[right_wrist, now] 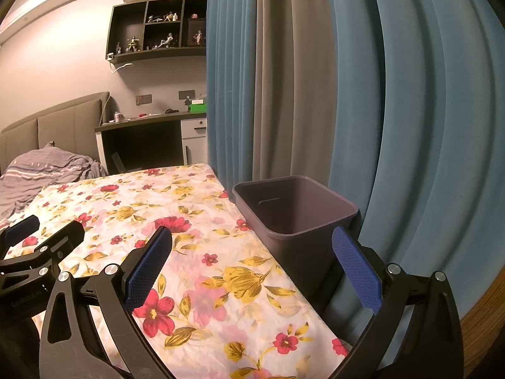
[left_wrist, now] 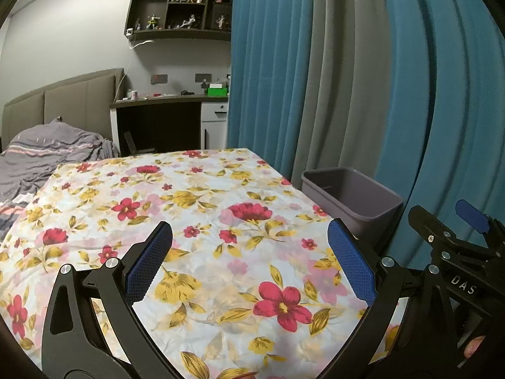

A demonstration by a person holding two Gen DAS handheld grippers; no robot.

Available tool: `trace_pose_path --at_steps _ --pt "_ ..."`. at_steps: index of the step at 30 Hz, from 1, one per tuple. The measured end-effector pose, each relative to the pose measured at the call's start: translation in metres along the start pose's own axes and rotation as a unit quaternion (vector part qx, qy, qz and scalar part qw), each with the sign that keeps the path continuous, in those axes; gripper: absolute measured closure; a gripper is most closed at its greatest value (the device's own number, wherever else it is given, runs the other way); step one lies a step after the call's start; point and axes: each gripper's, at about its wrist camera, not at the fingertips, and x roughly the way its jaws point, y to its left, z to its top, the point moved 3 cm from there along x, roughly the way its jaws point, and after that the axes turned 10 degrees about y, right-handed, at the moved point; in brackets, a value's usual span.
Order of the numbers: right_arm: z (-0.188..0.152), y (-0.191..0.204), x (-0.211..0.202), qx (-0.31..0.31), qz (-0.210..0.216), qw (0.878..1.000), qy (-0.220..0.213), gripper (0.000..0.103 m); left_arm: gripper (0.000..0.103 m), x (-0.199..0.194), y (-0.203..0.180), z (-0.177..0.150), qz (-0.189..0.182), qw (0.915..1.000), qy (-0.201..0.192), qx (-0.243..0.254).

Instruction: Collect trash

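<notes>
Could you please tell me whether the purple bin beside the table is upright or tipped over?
Upright. The purple plastic bin stands with its open mouth facing up beside the floral tablecloth; its bottom is hidden.

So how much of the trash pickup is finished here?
It looks done or not begun; I can't tell which. The floral cloth shows no trash, and the visible part of the bin looks empty. The left gripper and right gripper are both open, holding nothing. If trash remains, it is out of view.
</notes>
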Motion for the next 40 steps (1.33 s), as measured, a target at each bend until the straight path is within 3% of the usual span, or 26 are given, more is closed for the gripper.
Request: trace_pose_path --at_steps 2,3,6,11,28,31,36,40 --pt "0.000 0.000 0.000 0.000 0.000 1.000 0.000 0.006 0.008 0.000 -0.002 0.000 0.005 1.0000 0.000 0.008" --pt "0.000 0.000 0.001 0.000 -0.001 1.000 0.000 0.006 0.016 0.001 -0.004 -0.001 0.006 0.9999 0.004 0.013" --pt "0.000 0.000 0.000 0.000 0.000 1.000 0.000 0.006 0.023 0.004 -0.002 -0.002 0.008 0.9998 0.015 0.008" --pt "0.000 0.000 0.001 0.001 0.000 1.000 0.001 0.006 0.026 0.003 -0.006 -0.001 0.004 0.9998 0.013 0.014" --pt "-0.004 0.013 -0.005 0.000 0.007 1.000 0.003 0.006 0.026 -0.007 0.004 -0.006 0.005 0.9999 0.008 0.005" --pt "-0.003 0.014 -0.005 0.001 0.011 1.000 0.004 0.006 0.022 -0.011 0.009 -0.008 0.008 1.0000 0.005 0.002" --pt "0.000 0.015 -0.003 0.002 0.014 1.000 0.007 0.006 0.007 -0.012 0.019 -0.012 0.016 0.9998 0.004 -0.012" --pt "0.001 0.016 -0.003 0.003 0.015 1.000 0.008 0.006 0.006 -0.010 0.028 -0.017 0.020 0.9994 0.016 -0.022"
